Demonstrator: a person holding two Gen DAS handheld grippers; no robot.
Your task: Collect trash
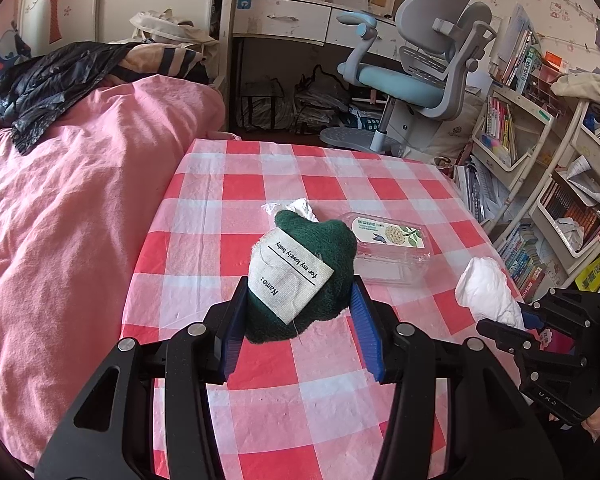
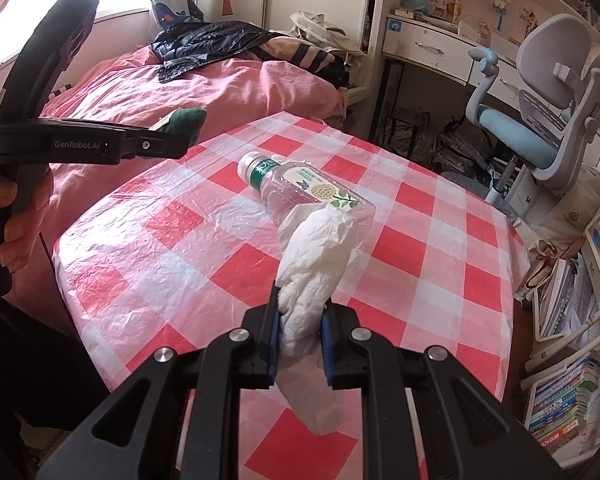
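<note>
Left hand-held gripper [image 1: 300, 312]: it is clamping a dark green knitted pouch [image 1: 312, 280] between its blue pads, low in the centre of the left wrist view. The jaws are standing part-way apart because the soft bundle is filling the gap.

Pouch label: a cloth tag reading "Name:" is facing the camera, so the item is being held flat side up, clear of the surface [image 1: 228, 216].

Right hand-held gripper [image 2: 300, 320]: it is pinching a crumpled white tissue [image 2: 316, 252], jaws nearly closed, since the thin paper is giving little resistance. The loose ends are hanging out above and below the pads.

Person's hand [image 2: 16, 220]: at the left edge of the right wrist view, it is wrapping the handle of the left tool.

Remaining trash: a clear plastic bottle [image 2: 300, 188] is lying on its side on the red-and-white checked surface, in the middle of the frame just beyond the tissue. A second scrap of white paper [image 1: 296, 208] is peeking out behind the pouch.

Likely destination: a black plastic bag [image 1: 40, 84] is lying crumpled on the pink bed [image 1: 60, 220], upper left. Both loads are probably waiting to go there.
</note>
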